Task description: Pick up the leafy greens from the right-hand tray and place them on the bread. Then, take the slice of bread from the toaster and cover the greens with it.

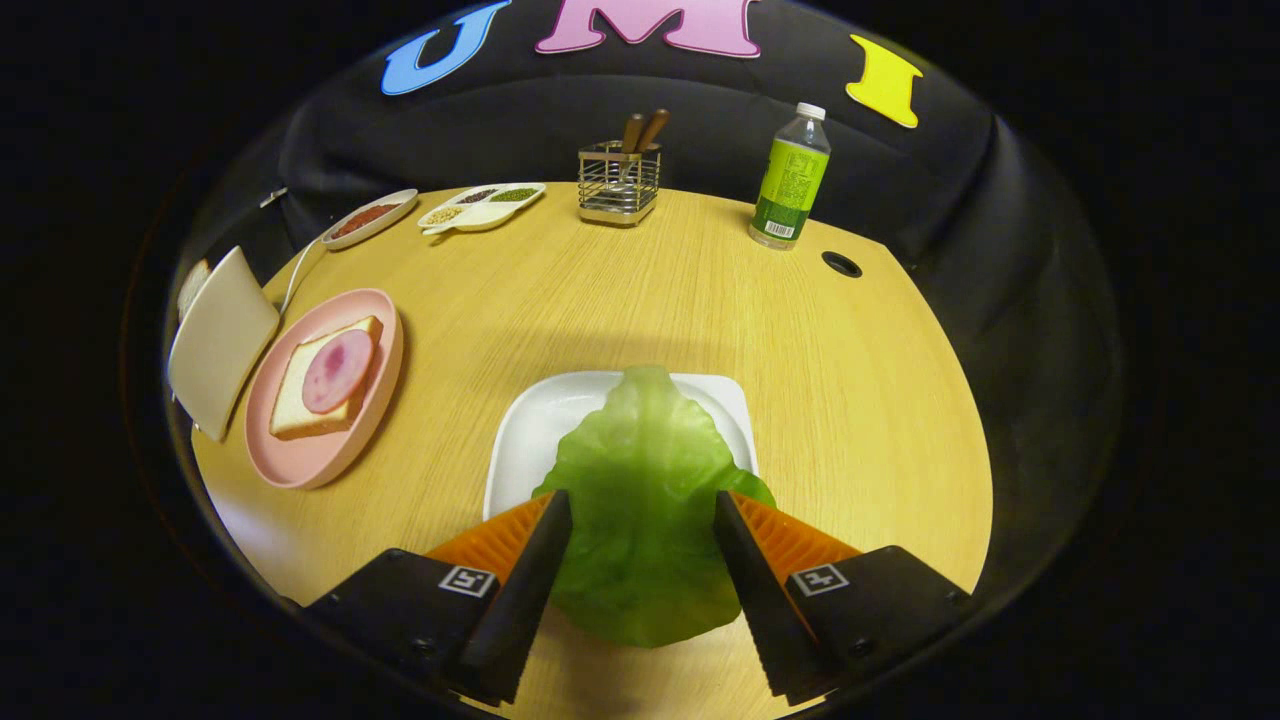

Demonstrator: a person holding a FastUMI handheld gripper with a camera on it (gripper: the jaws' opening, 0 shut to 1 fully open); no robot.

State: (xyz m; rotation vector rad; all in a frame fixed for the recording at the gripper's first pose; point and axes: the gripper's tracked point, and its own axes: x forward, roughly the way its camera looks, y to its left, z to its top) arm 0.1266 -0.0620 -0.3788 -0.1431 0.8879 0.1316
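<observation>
A large green lettuce leaf (640,490) lies between my fingers, over the white square tray (530,430), and it reaches past the tray's near and far edges. My gripper (640,505) is closed in on the leaf, one finger pressing on each side of it. To the left and beyond the fingers, a pink plate (300,460) holds a slice of bread (290,405) topped with a round slice of ham (337,370). Left of the plate stands a white toaster (220,340) with a bread slice (192,285) showing at its far side.
Along the far edge of the wooden table (650,290) stand two dishes of grains (480,207), a wire utensil holder (618,183) and a green-labelled bottle (790,180). A cable hole (841,264) sits near the bottle. A white cord (297,280) runs behind the toaster.
</observation>
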